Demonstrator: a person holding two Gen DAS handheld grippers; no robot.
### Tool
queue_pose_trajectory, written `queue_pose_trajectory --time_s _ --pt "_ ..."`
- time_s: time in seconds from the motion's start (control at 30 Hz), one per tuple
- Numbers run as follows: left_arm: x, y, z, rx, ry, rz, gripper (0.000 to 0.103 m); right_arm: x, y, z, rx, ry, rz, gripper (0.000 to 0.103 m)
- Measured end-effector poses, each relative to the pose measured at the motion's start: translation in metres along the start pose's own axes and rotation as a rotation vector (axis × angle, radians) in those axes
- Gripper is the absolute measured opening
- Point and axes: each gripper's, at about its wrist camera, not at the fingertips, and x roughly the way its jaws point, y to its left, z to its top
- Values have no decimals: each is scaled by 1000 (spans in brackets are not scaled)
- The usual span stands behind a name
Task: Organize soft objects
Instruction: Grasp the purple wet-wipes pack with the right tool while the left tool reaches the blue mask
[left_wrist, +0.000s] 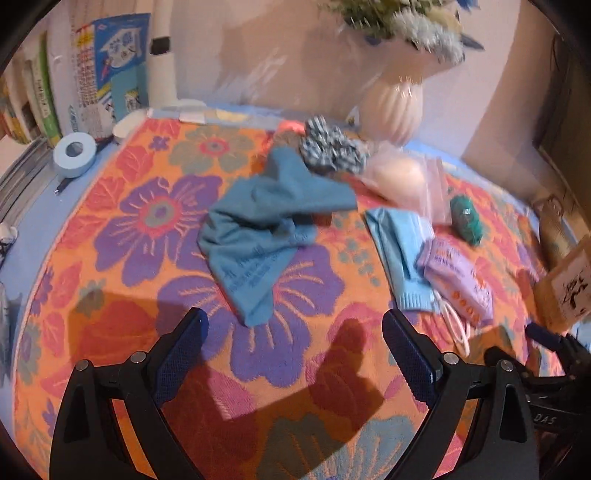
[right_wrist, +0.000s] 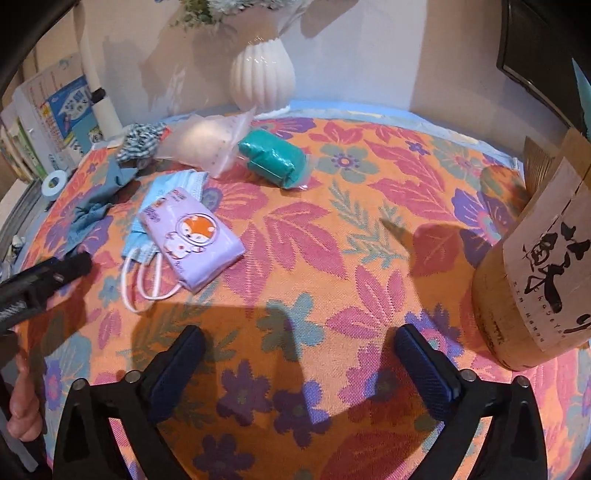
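A crumpled teal cloth (left_wrist: 266, 225) lies on the flowered orange cloth (left_wrist: 147, 295) just ahead of my open, empty left gripper (left_wrist: 295, 325). To its right lie a light blue face mask (left_wrist: 399, 254) and a purple tissue pack (left_wrist: 458, 284); further back are a striped scrunchie (left_wrist: 330, 149), a clear bag with a pale pad (left_wrist: 402, 181) and a green wrapped roll (left_wrist: 467, 219). In the right wrist view my open, empty right gripper (right_wrist: 299, 343) hovers over bare cloth, with the tissue pack (right_wrist: 192, 240), mask (right_wrist: 173, 192), green roll (right_wrist: 273, 158) and bag (right_wrist: 207, 142) ahead to the left.
A white ribbed vase (right_wrist: 262, 75) with flowers stands at the back by the wall. Books (left_wrist: 92, 74) and a tape roll (left_wrist: 74, 151) stand at the left. A brown bottle with a paper label (right_wrist: 543, 273) stands close on the right. The left gripper's body (right_wrist: 40, 284) shows at the left edge.
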Motion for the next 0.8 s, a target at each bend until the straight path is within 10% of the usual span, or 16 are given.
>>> queue_pose_trajectory --time_s 0.8 --pt "11 -25 -7 129 57 99 102 1 2 1 -3 -5 -7 103"
